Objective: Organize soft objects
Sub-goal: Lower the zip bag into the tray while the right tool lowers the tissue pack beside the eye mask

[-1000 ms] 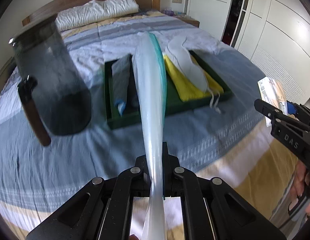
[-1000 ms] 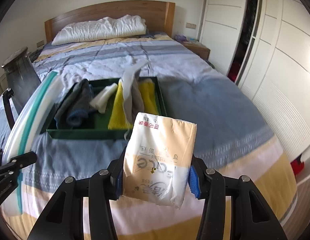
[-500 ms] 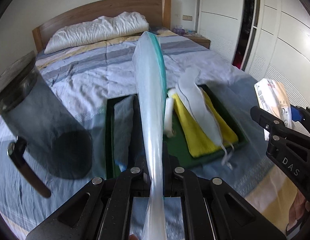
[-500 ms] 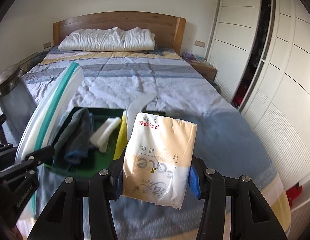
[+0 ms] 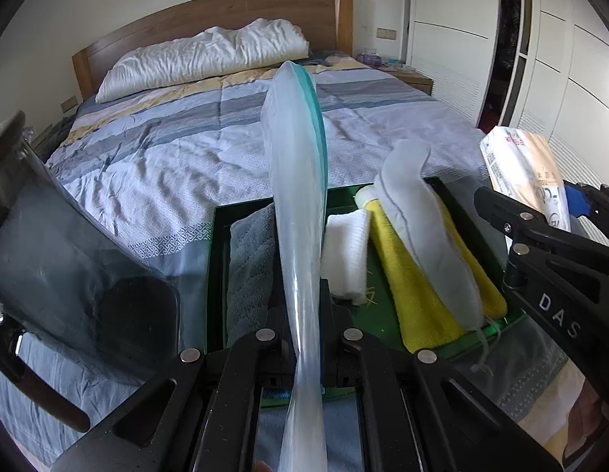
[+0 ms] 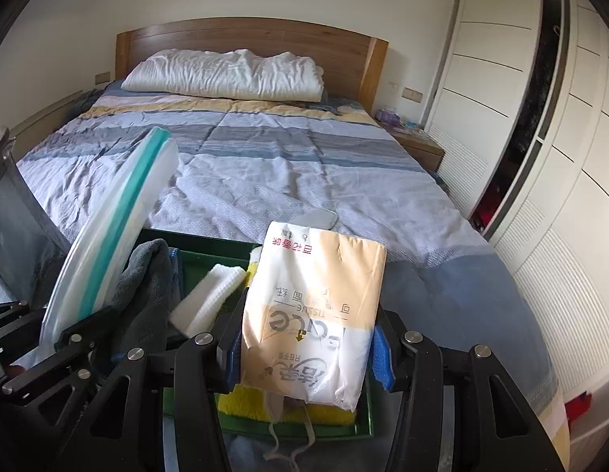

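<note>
Here, the left gripper [image 5: 304,338] is seen at the bottom centre of the left wrist view, its fingers pressed together on a translucent zip bag [image 5: 298,204] with a teal seal strip; the bag stands up edge-on through the middle of the frame. In the right wrist view the same bag [image 6: 111,228] leans at the left of the frame, pinched low down by the left gripper [image 6: 64,338].

The right gripper [image 6: 306,348] is held level at the bottom centre of its own view, its blue-padded fingers [image 6: 383,354] clamped on the sides of a tissue pack [image 6: 316,314], which is kept upright with its print upside down. From the left wrist view the right gripper [image 5: 571,212] and the pack [image 5: 528,173] are seen at the right edge.

Both grippers are held over a green tray [image 5: 218,236] lying on the bed [image 5: 178,149]. In the tray are laid a grey towel [image 5: 249,271] at the left, a white folded cloth [image 5: 349,247] in the middle, and a yellow cloth [image 5: 418,295] at the right with a grey face mask [image 5: 430,236] draped on it. A dark glass jug [image 5: 68,275] fills the left of the frame. A white pillow [image 6: 229,74] lies against the wooden headboard [image 6: 249,35] at the top.
</note>
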Demonstrator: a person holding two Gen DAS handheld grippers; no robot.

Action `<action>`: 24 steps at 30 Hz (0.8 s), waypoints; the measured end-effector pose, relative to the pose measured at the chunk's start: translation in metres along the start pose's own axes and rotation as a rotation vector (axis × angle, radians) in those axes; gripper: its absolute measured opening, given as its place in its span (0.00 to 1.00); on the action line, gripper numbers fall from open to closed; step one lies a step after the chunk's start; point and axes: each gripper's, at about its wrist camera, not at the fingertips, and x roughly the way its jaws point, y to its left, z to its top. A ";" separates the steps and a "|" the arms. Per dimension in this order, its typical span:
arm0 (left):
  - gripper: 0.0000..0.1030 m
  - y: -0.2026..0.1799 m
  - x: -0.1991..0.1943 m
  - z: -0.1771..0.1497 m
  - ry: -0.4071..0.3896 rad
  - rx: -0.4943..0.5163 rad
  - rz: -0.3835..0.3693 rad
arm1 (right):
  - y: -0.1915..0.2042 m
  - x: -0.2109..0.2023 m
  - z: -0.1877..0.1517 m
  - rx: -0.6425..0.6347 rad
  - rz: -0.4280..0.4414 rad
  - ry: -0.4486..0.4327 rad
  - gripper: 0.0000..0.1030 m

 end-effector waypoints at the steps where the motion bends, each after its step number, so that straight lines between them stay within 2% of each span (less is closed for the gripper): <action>1: 0.03 0.000 0.002 0.000 -0.001 -0.002 0.001 | 0.001 0.005 0.001 -0.005 -0.001 0.001 0.48; 9: 0.03 0.000 0.020 0.002 0.029 -0.003 0.007 | 0.005 0.025 0.004 -0.032 0.006 0.019 0.48; 24: 0.03 -0.009 0.031 0.003 0.077 -0.060 -0.054 | 0.006 0.038 0.004 -0.073 0.006 0.045 0.48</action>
